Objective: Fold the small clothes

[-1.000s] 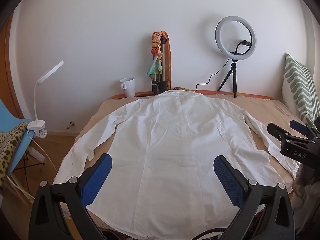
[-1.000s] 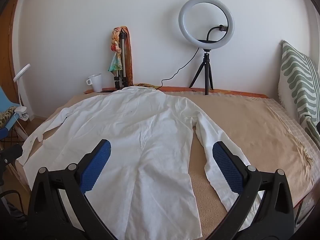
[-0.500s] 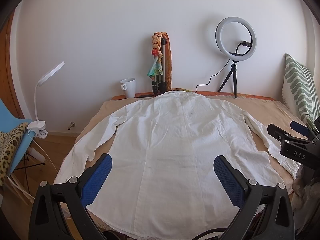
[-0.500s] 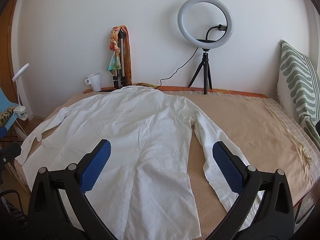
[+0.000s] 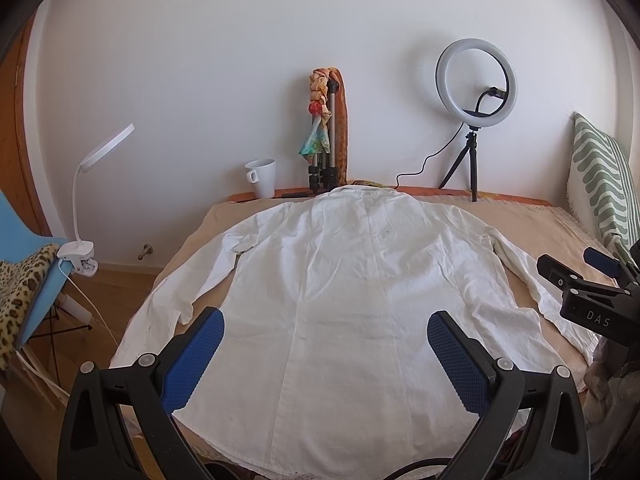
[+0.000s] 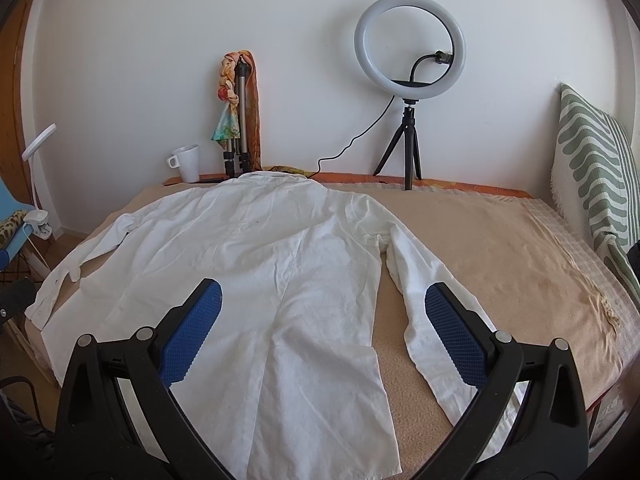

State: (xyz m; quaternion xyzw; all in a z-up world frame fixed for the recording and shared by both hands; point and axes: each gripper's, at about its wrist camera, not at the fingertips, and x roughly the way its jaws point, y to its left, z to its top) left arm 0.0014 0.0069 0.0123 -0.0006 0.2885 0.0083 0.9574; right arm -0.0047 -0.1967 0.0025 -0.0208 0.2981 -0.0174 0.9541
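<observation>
While the white shirt lies flat, back up, collar at the bed's far edge, both the left gripper and right gripper hover spread and empty: folding has not begun (likely a sleeve first), so each must descend and pinch fabric.
</observation>
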